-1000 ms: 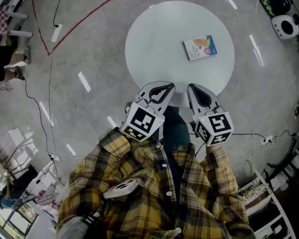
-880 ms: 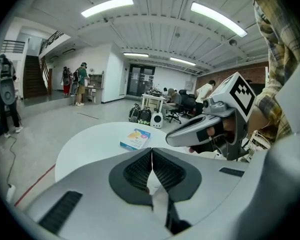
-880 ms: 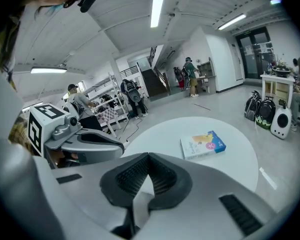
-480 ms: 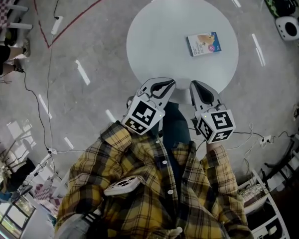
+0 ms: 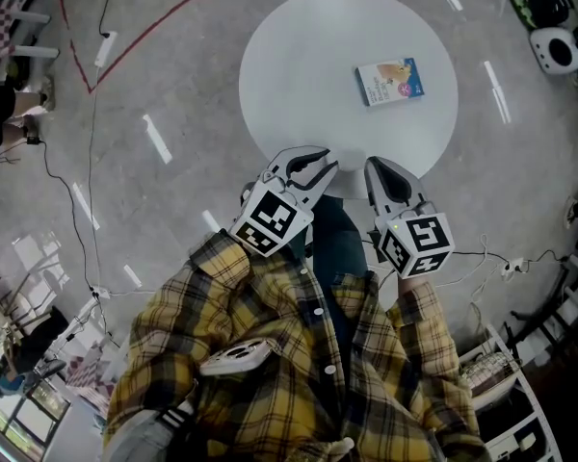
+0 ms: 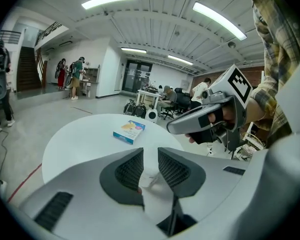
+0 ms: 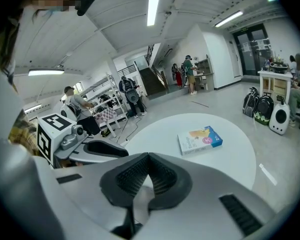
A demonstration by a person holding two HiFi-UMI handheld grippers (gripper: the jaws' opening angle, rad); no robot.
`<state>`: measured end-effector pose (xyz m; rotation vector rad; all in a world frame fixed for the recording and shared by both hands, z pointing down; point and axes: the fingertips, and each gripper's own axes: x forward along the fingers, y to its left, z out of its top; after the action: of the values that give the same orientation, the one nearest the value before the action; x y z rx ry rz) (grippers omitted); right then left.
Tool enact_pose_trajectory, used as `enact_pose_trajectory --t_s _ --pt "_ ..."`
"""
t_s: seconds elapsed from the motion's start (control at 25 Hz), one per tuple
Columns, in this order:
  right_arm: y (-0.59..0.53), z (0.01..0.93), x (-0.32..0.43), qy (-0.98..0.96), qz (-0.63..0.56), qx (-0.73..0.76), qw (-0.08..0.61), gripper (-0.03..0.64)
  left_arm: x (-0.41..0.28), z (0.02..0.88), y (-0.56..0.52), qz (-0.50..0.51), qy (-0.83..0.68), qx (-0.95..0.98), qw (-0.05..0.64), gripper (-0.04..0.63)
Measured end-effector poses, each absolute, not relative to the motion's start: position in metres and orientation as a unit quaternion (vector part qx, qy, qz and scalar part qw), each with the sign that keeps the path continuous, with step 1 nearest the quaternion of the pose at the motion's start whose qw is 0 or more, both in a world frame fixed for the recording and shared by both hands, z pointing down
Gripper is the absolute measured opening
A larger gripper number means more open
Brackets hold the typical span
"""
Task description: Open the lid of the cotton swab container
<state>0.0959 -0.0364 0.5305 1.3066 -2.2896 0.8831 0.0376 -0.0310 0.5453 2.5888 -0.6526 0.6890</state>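
The cotton swab container, a flat blue and white box (image 5: 390, 81), lies lid shut on the far right part of the round white table (image 5: 299, 65). It also shows in the left gripper view (image 6: 129, 131) and the right gripper view (image 7: 200, 139). Both grippers hover at the table's near edge, well short of the box. My left gripper (image 5: 317, 166) (image 6: 150, 151) has just been opening, and a narrow gap with nothing in it shows between its pads. My right gripper (image 5: 378, 168) (image 7: 149, 156) is shut and empty.
Grey floor surrounds the table, with a red line (image 5: 164, 27) and cables (image 5: 94, 133) at the left. A white device (image 5: 557, 51) sits at the upper right, a rack (image 5: 506, 393) at the lower right. People stand far off (image 6: 72, 71).
The left gripper's jaws have parted a little and it has dipped slightly. The right gripper has stayed put and shut. The box has not moved.
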Motion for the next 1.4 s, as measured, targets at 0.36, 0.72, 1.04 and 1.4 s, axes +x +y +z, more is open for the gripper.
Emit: enact_pose_trajectory --t_s 0.36,0.72,1.04,1.4 --pt "-0.030 0.529 0.097 -0.806 0.320 0.466 0.174 0.015 0.042 0.560 -0.023 0.265 -0.186 0.929 0.180 0.267" --pt "-0.023 0.532 0.113 -0.795 0.328 0.481 0.170 0.015 0.051 0.599 -0.018 0.321 -0.143 0.925 0.143 0.322" --pt "-0.014 0.536 0.115 -0.792 0.336 0.482 0.169 0.015 0.057 0.623 -0.014 0.350 -0.117 0.921 0.125 0.324" --pt "-0.006 0.542 0.127 -0.780 0.350 0.491 0.169 0.015 0.069 0.639 -0.017 0.373 -0.073 0.921 0.084 0.324"
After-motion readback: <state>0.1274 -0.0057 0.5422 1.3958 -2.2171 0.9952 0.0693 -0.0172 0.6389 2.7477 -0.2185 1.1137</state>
